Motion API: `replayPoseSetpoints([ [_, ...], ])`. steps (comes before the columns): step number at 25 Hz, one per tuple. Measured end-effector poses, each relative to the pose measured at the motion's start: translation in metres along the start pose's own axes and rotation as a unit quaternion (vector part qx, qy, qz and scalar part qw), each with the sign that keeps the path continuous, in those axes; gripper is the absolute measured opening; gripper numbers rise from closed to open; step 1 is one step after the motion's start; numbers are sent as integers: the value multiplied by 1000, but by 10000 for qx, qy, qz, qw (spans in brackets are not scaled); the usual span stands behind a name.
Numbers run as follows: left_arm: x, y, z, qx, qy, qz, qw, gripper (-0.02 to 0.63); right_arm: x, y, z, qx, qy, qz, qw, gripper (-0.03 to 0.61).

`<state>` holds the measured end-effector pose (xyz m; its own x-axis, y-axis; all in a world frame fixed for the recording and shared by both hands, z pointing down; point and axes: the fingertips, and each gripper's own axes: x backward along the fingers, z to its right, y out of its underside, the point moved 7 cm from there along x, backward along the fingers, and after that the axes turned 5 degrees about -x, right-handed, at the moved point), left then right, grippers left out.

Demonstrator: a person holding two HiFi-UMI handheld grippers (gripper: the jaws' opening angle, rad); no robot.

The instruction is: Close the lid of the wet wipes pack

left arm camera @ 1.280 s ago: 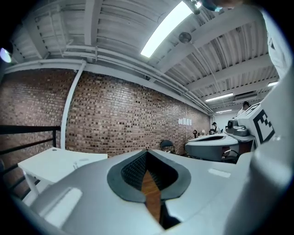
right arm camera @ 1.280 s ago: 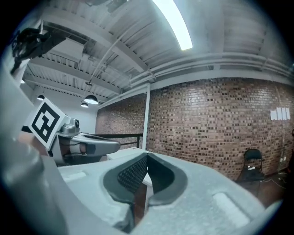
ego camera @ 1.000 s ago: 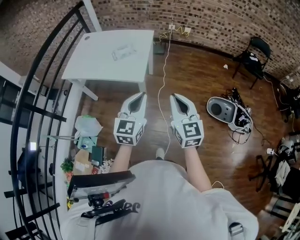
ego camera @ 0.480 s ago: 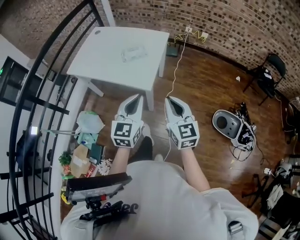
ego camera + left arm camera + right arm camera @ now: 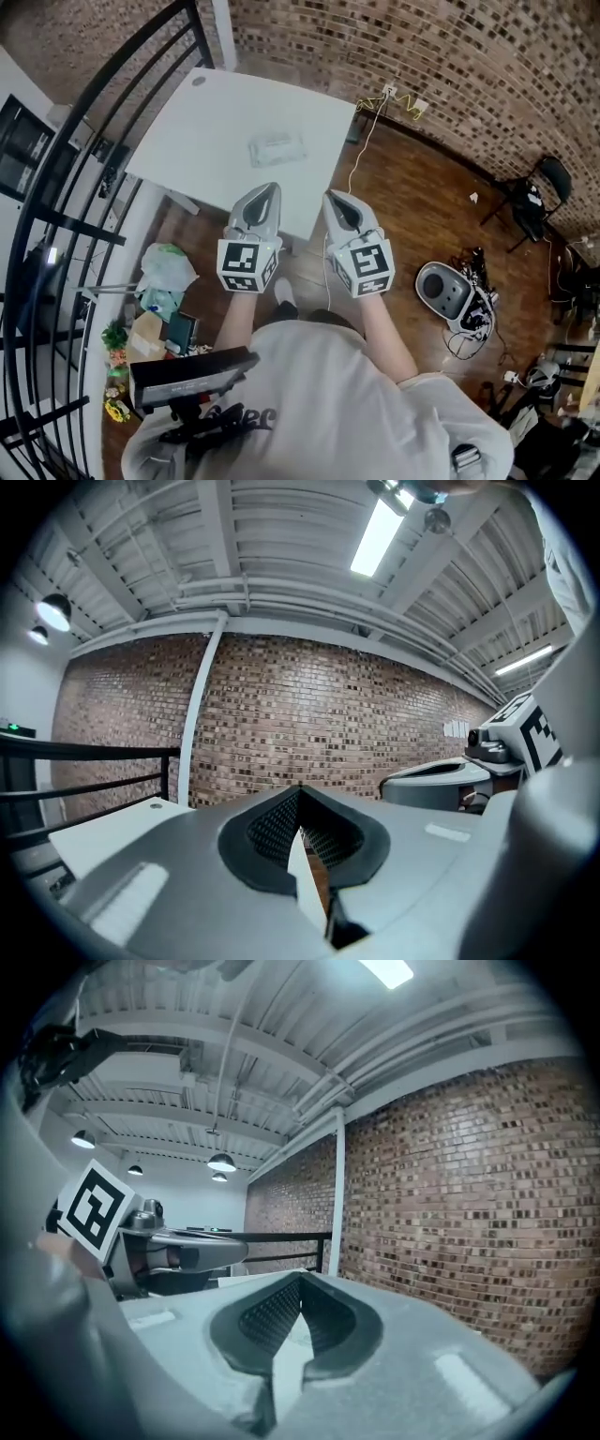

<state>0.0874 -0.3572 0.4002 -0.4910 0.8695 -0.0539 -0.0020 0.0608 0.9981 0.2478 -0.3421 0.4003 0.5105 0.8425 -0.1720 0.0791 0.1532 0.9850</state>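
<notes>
The wet wipes pack [image 5: 277, 148] lies flat on the white table [image 5: 197, 141], near its middle; I cannot tell how its lid stands from here. Both grippers are held in the air in front of the person, short of the table's near edge. The left gripper [image 5: 271, 188] points at the table with its jaws together and nothing between them. Beside it, the right gripper [image 5: 332, 196] is also shut and empty. In the left gripper view the left gripper [image 5: 300, 793] faces the brick wall; the right gripper [image 5: 301, 1279] does the same in its own view. Neither gripper view shows the pack.
A black railing [image 5: 56, 178] curves along the left. Bags and clutter [image 5: 159, 291] lie on the wooden floor under it. A white cable [image 5: 361, 150] runs from the brick wall [image 5: 422, 56]. A grey round device [image 5: 445, 291] and a black chair [image 5: 530, 202] stand to the right.
The person has stepped toward the table, which now sits larger and closer under the gripper tips. Both grippers keep the same shut pose side by side.
</notes>
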Motion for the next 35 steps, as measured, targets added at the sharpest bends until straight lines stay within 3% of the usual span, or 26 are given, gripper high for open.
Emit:
replayPoseSetpoints([
  [4, -26, -7, -29, 240, -169, 49, 9996, 17, -36, 0, 11, -26, -160, -118, 9998, -12],
  [11, -63, 9, -55, 303, -589, -290, 9974, 17, -91, 15, 47, -203, -535, -356, 9977, -12],
  [22, -157, 4, -100, 77, -1478, -590, 9872, 17, -192, -3, 148, -210, -1188, -474, 9916, -12],
  [28, -185, 23, -112, -120, -1509, -849, 9848, 17, -241, 25, 177, -455, -1279, -934, 9863, -12],
  [35, -191, 66, -144, 109, -1184, -1261, 9849, 17, -272, 60, 151, -436, -1307, -1427, 9801, -12],
])
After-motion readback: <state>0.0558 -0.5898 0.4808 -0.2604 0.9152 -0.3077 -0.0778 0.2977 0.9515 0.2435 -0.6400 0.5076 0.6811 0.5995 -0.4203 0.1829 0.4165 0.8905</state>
